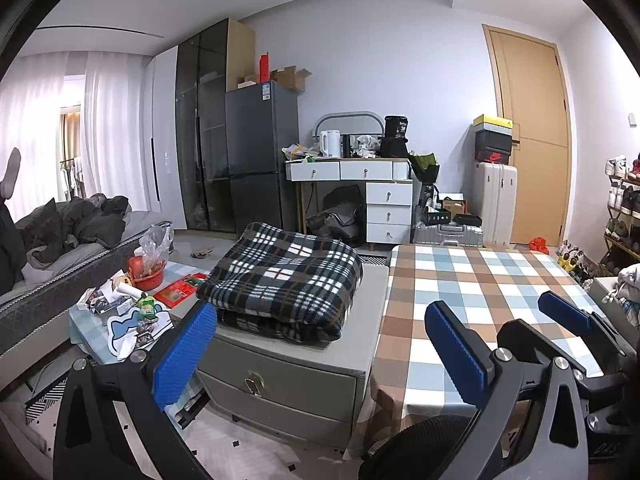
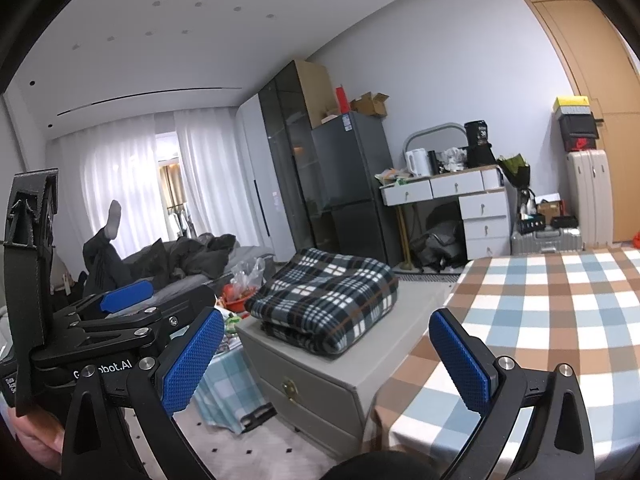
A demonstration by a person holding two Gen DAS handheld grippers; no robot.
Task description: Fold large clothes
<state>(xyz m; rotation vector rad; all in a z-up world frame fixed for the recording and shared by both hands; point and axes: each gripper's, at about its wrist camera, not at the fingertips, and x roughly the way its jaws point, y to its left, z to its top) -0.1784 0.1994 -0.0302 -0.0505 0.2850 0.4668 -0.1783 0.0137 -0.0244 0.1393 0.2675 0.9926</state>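
Through my left wrist camera, my left gripper [image 1: 320, 336] stands wide apart with nothing between its blue, dimple-textured pads [image 1: 184, 350], hanging level in the air before the grey two-drawer cabinet [image 1: 280, 384]. On that cabinet's top lies the folded fleece blanket in black, white and brown plaid [image 1: 286, 280], soft and thick, doubled into a rounded rectangle. To the right is the table under a smooth cloth of brown, blue and white checks [image 1: 480, 300], and over its near edge my right gripper [image 1: 564, 312] shows (only one blue pad of it is plain).

Through my right wrist camera, my right gripper [image 2: 328, 354] is likewise spread wide and empty, held level, the plaid blanket [image 2: 324, 296] ahead between its fingers. My left gripper [image 2: 128, 294] sits at left, its black body lettered partly "bot.AI"; a hand [image 2: 38, 438] grips it from below.
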